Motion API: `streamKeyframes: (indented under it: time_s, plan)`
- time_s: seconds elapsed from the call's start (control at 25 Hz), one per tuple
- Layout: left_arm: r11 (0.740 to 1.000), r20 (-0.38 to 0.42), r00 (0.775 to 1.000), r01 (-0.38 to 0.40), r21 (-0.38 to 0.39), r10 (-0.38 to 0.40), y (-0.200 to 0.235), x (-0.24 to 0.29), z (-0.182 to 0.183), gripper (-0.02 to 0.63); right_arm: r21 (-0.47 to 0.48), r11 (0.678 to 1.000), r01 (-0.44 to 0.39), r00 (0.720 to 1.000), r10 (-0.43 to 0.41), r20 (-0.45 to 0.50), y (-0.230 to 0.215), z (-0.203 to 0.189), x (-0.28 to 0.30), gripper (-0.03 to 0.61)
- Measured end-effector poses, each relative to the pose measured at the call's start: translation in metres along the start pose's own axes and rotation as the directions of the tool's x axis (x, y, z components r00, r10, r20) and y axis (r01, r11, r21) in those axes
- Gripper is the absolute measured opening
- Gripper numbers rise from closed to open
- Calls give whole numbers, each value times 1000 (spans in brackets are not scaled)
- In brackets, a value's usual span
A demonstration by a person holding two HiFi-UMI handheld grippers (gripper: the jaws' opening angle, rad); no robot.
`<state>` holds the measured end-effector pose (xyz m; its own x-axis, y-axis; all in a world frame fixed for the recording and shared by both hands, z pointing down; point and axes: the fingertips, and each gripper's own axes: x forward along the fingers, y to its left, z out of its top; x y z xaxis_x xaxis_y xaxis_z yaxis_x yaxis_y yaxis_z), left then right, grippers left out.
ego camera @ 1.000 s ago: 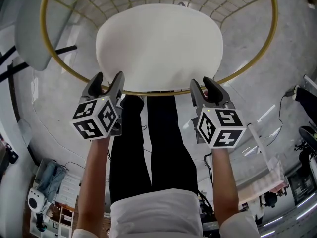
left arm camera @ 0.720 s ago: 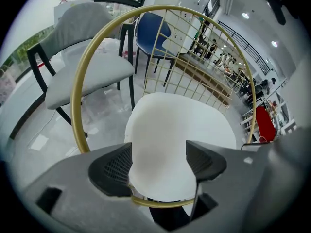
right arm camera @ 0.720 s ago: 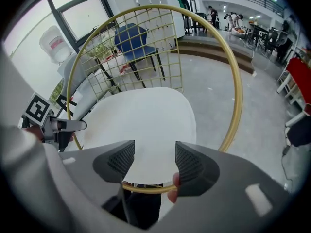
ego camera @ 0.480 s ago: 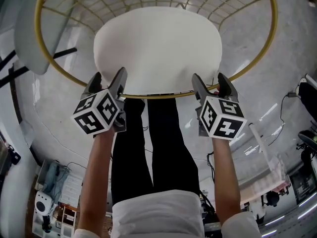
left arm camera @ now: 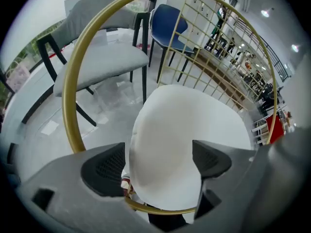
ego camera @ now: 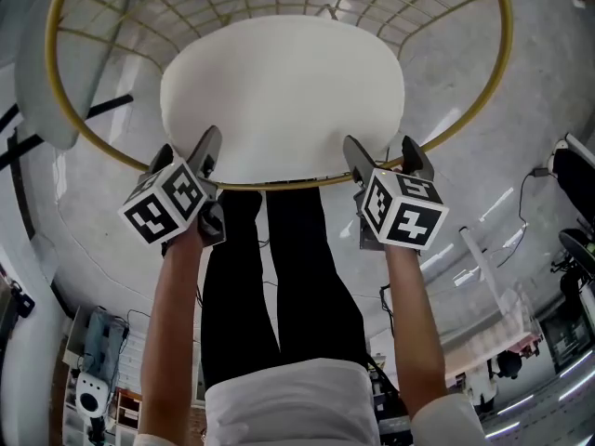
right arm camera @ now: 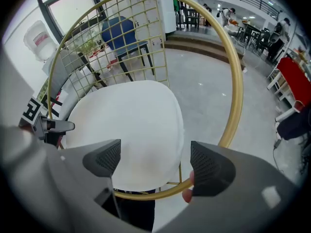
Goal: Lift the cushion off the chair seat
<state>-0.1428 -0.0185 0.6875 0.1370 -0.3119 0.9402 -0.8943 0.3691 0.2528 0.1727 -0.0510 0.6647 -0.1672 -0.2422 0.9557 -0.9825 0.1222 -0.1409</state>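
A round white cushion (ego camera: 284,96) lies in the seat of a chair made of a gold ring (ego camera: 507,45) and wire mesh. My left gripper (ego camera: 186,147) hangs over the cushion's near left edge and my right gripper (ego camera: 381,147) over its near right edge. Both point steeply down and both have just been opening. In the left gripper view the cushion (left arm camera: 184,140) shows between the wide jaws of the left gripper (left arm camera: 158,161), with no pad touching it. The right gripper (right arm camera: 153,161) likewise frames the cushion (right arm camera: 126,130) and the ring (right arm camera: 236,81), untouched.
The person's legs in black trousers (ego camera: 279,268) stand right against the ring's near side. A grey chair (left arm camera: 97,57) and a blue chair (left arm camera: 167,23) stand beyond the gold chair on a shiny grey floor. Cables and gear lie at the right (ego camera: 567,184).
Both grippers have sunk closer to the cushion's near edge, and their jaws have spread wider. The cushion has not moved.
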Motion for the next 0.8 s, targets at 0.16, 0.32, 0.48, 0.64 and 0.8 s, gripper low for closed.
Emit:
streamKeyframes:
  time_s: [0.16,0.32,0.48,0.64,0.8]
  plan:
    - [999,-28,1000,-10,-31,9,3,9,-3,430,62,998,-21,999,23,-25,-1,-5,10,468]
    - [999,-40,999,-7,-33,6,-3,19,-4,430,68,997,-35,998,38,-48,-4,-5,17,465]
    - [999,-55,998,-4,-38,2,-1,22,-4,430,89,995,-32,997,38,-64,0,-5,23,463]
    - [999,-63,998,-15,-35,12,9,16,-3,429,130,991,-25,996,36,-86,11,-6,25,463]
    - [999,-69,998,-18,-38,15,-2,25,-7,428,161,987,5,996,9,-87,-3,-4,31,463]
